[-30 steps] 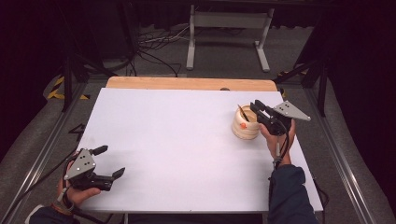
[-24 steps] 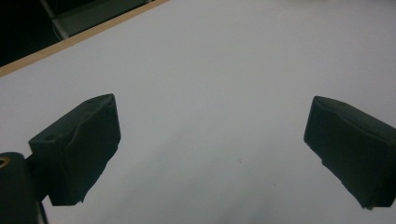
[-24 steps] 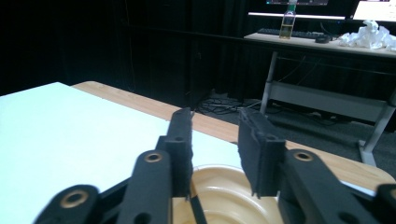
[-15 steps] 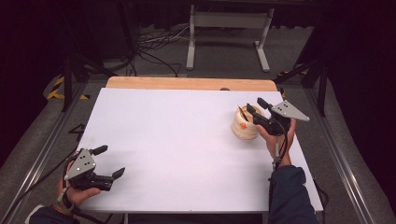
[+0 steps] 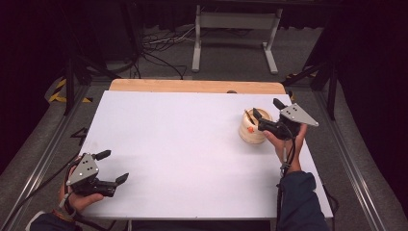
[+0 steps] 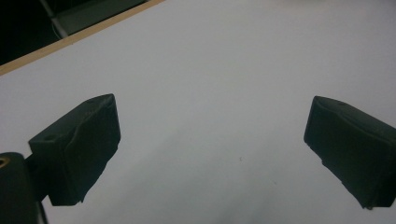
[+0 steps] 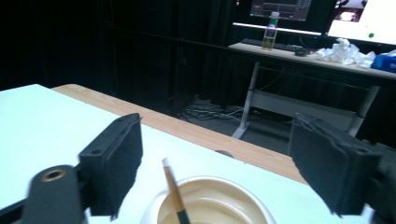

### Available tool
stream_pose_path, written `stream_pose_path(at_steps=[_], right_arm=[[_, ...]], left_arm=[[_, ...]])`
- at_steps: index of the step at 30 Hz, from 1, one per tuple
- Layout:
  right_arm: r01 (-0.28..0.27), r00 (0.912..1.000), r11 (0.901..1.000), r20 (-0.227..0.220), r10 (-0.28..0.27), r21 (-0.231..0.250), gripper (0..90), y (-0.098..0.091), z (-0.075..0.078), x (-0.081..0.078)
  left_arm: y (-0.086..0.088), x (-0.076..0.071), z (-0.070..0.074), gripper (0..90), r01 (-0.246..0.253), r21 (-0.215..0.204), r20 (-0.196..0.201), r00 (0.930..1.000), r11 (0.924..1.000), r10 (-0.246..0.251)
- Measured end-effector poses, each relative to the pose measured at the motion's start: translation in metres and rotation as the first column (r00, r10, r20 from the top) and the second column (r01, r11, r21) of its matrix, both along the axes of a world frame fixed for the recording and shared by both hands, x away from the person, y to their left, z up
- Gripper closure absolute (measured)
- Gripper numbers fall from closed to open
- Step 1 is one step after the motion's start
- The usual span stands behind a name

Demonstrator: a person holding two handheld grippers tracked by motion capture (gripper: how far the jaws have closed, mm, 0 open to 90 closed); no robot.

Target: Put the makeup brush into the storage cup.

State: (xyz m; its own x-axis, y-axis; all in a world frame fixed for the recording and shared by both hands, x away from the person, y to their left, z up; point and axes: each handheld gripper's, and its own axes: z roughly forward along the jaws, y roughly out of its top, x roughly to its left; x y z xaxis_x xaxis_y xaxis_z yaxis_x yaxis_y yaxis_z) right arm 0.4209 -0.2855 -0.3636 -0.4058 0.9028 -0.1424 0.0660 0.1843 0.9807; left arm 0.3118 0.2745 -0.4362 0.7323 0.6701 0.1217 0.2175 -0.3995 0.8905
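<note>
The right gripper [image 5: 269, 115], jaws just opened wide and empty, hovers over a round cream bowl [image 5: 251, 129] holding a slanted brown-handled stick [image 7: 173, 193].

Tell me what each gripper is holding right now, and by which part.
Nothing is held. The right gripper has just been opening; its fingers stand apart over the bowl, clear of the stick leaning inside it. The left gripper stands open over bare table.

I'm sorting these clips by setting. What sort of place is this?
Probably a lab or recording workspace, not a home: a bare white table ringed by dark curtains, loose cables on the floor behind it, and a desk with a monitor and keyboard further back.
</note>
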Motion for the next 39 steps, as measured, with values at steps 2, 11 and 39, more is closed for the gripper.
stream_pose_path(at_steps=[2, 11, 39], right_arm=[[0.016, 0.9999, 0.9999, 0.004, -0.016, -0.004, 14.8, 0.001, 0.0, 0.0], [0.009, 0.9999, 0.9999, -0.013, -0.01, -0.011, 5.6, 0.005, 0.001, -0.001], [-0.034, 0.9992, 0.9994, 0.023, 0.034, -0.012, 6.3, 0.012, 0.021, -0.024]], left_arm=[[0.0, 0.0, 0.0, 4.4, 0.001, 0.0, -0.001, 1.0, 1.0, -0.001], [0.0, 0.0, 0.0, 4.4, 0.001, 0.001, 0.002, 1.0, 1.0, -0.001], [0.0, 0.0, 0.0, 4.4, 0.007, 0.003, 0.001, 1.0, 1.0, -0.007]])
